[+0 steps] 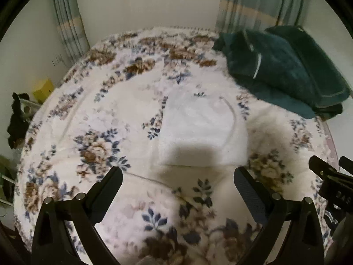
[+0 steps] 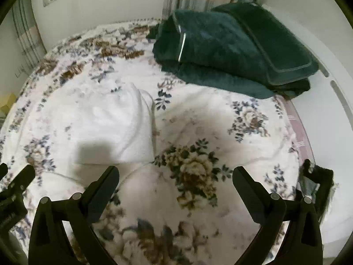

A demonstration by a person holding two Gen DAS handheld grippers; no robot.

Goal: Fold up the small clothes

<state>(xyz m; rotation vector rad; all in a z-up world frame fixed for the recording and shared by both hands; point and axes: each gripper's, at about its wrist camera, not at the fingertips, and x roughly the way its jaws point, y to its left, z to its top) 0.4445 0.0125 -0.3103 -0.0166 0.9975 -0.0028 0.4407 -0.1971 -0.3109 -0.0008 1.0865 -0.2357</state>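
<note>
A folded white garment point(image 1: 201, 130) lies flat on the floral blanket point(image 1: 99, 119) that covers the bed, sitting in the middle of the left wrist frame and left of centre in the right wrist frame point(image 2: 112, 128). The left gripper point(image 1: 178, 176) hangs low over the blanket with its fingers point(image 1: 110, 183) spread wide and holding nothing, the near edge of the garment just beyond the tips. The right gripper point(image 2: 176, 176) is likewise wide open and empty, its fingers point(image 2: 245, 183) over a brown flower printed on the blanket point(image 2: 220, 119), with the garment up and to the left of them. Part of the right gripper shows at the right edge of the left wrist frame point(image 1: 331, 181). A dark green folded blanket point(image 1: 284, 68) rests at the upper right of both frames point(image 2: 231, 48), well apart from the white garment. Striped curtains point(image 1: 253, 2) hang along the top, and a yellow box point(image 1: 43, 89) sits at the left edge of the left wrist frame.
</note>
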